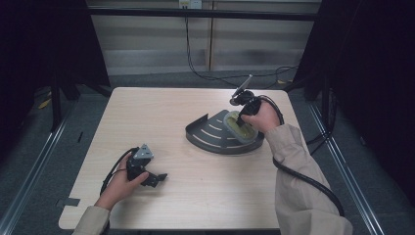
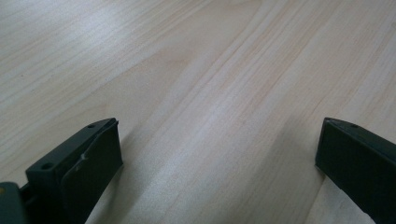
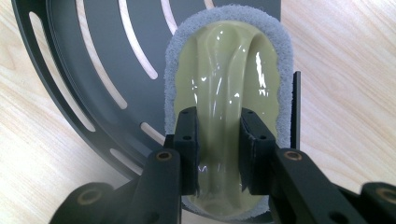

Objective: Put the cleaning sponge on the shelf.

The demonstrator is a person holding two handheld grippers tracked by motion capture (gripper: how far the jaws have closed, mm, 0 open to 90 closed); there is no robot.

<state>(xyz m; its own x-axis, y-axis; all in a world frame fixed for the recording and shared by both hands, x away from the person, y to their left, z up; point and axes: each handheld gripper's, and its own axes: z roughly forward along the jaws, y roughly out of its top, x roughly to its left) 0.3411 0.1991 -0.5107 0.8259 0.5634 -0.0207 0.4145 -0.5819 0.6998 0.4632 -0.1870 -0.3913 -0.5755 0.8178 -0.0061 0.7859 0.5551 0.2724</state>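
The scrubbing pad, an oval of grey abrasive fleece with a glossy yellow-green moulded grip on top, lies flat on the slotted floor of the dark quarter-round rack. In the high view the pad sits toward the 3 o'clock side of the rack, close against its straight wall, and the rack itself stands at about 2 o'clock from the middle of the table. The right gripper comes down from above with its jaws closed narrowly on the raised central ridge of the grip, one pad on each flank; contact looks firm. Judgement: the grasp is made, and the pad is pressed to the rack floor, which suits a scrubbing pass over the metal; no foam, water or wiped track is visible, so how much of the surface has been covered cannot be told. The curved rim and the outer slots at 9 o'clock of the pad appear untouched and would remain to be done. The left gripper rests on the bare wood at about 7 o'clock on the table, well apart from the rack, its jaws spread wide and holding nothing, taking no part in the work.
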